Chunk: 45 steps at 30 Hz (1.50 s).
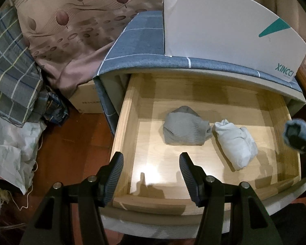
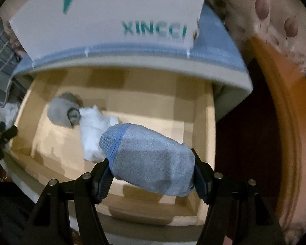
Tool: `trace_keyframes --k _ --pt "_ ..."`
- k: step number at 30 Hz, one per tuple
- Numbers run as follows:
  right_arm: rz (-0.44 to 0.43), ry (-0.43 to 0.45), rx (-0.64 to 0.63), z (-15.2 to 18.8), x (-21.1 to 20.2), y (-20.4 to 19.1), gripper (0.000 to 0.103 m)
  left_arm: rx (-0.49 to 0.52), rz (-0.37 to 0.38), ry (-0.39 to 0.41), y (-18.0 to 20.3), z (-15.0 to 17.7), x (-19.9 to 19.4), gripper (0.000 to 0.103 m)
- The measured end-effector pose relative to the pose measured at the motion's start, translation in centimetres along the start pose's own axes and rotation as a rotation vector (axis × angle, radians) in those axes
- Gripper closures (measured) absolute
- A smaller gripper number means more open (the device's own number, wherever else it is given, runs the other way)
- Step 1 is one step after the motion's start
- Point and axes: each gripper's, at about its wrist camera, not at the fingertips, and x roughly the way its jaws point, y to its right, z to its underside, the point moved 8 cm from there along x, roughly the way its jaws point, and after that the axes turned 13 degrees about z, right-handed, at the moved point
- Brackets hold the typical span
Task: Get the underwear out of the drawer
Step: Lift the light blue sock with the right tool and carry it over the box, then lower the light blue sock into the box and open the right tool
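The right wrist view shows what the left barely catches: the right gripper (image 2: 151, 170) has its fingers pinching a rolled blue underwear bundle (image 2: 151, 159) from both sides, held up above the open wooden drawer (image 2: 206, 134), over its front right part. In the left wrist view that same bundle is only a small blurred blue shape at the right edge, above the drawer's right wall.

The left wrist view gives the clearer look at the drawer floor. A grey rolled bundle (image 1: 184, 128) lies near the middle, and a white rolled bundle (image 1: 236, 143) lies just to its right, touching or nearly touching it, angled toward the front right corner. The left gripper (image 1: 151, 175) hangs over the drawer's front left corner with its fingers spread and nothing between them.

The drawer sticks out of a cabinet covered in a blue-grey checked cloth (image 1: 140, 38). A white box marked XINCCI (image 1: 224, 26) stands on top at the cabinet's front edge, overhanging the back of the drawer. To the left, on the reddish floor (image 1: 75, 147), sit a cardboard carton (image 1: 85, 100), a plaid cloth (image 1: 10, 71) and a crumpled white bag (image 1: 12, 153), with leaf-patterned bedding (image 1: 71, 30) behind. In the right wrist view the held bundle hides part of the white one.
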Motion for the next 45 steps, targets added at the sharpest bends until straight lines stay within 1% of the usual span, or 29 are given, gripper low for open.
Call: trace_keyframes --k 4,10,16,20,26,27,32,39,45 --pt "-0.033 0.056 0.019 -2.4 -2.4 0.0 0.039 -0.007 0.002 0.007 -0.1 0.0 -0.2 0.045" --pt "-0.051 0.143 0.028 -5.6 -6.4 1.0 0.039 -0.012 0.006 0.014 -0.2 -0.1 -0.3 0.045" --pt "-0.056 0.251 0.04 -10.5 -10.8 1.9 0.039 -0.027 0.013 0.021 -0.5 -0.1 -0.5 0.045" --pt "-0.053 0.286 0.044 -14.2 -12.1 2.0 0.039 -0.037 0.02 0.026 -0.6 -0.1 -0.6 0.045" --pt "-0.02 0.287 0.021 -18.5 -11.1 0.8 0.038 -0.069 0.039 0.037 -1.1 -0.3 -0.7 0.045" --pt "-0.015 0.274 0.013 -19.2 -10.3 0.4 0.038 -0.075 0.041 0.037 -1.2 -0.3 -0.7 0.045" --pt "-0.006 0.214 -0.002 -21.1 -7.2 -1.0 0.038 -0.086 0.048 0.04 -1.3 -0.3 -0.7 0.045" --pt "0.004 0.15 -0.002 -21.6 -3.7 -1.9 0.036 -0.085 0.05 0.038 -1.4 -0.3 -0.9 0.045" --pt "0.015 0.155 -0.01 -21.6 -3.3 -2.1 0.031 -0.086 0.042 0.041 -1.4 -0.3 -0.8 0.045"
